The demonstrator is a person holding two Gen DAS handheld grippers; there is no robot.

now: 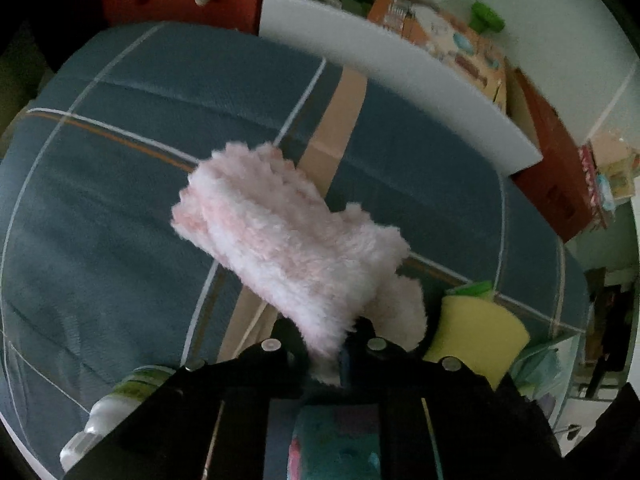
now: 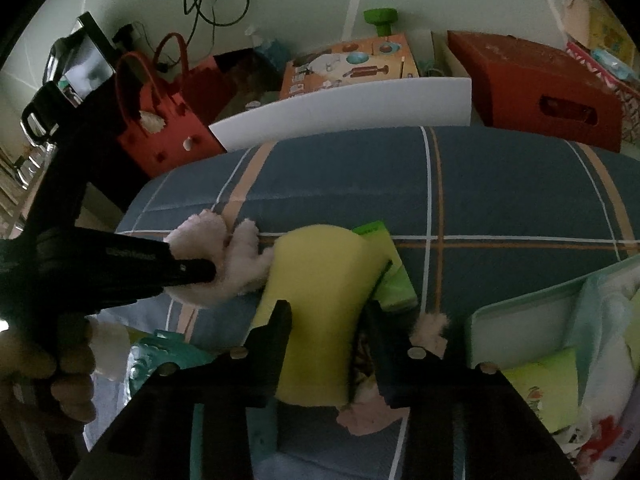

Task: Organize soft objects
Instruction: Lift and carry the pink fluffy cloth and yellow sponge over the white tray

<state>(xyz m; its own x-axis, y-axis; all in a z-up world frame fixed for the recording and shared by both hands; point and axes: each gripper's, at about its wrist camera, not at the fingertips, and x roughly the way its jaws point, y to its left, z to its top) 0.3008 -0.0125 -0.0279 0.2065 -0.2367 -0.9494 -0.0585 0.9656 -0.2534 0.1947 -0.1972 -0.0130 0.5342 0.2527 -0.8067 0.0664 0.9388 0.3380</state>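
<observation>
free: blue plaid bed cover [image 2: 500, 184] bare across middle and far side | blocked far edge: white foam board [image 2: 352, 114], red box [image 2: 536, 84], red bag [image 2: 160, 120] behind | near right: green bin [image 2: 520, 308] full | near left: bottle [image 1: 120, 396] | centre crowded: pink fluffy cloth [image 1: 288, 240], yellow sponge [image 2: 320, 300]
</observation>
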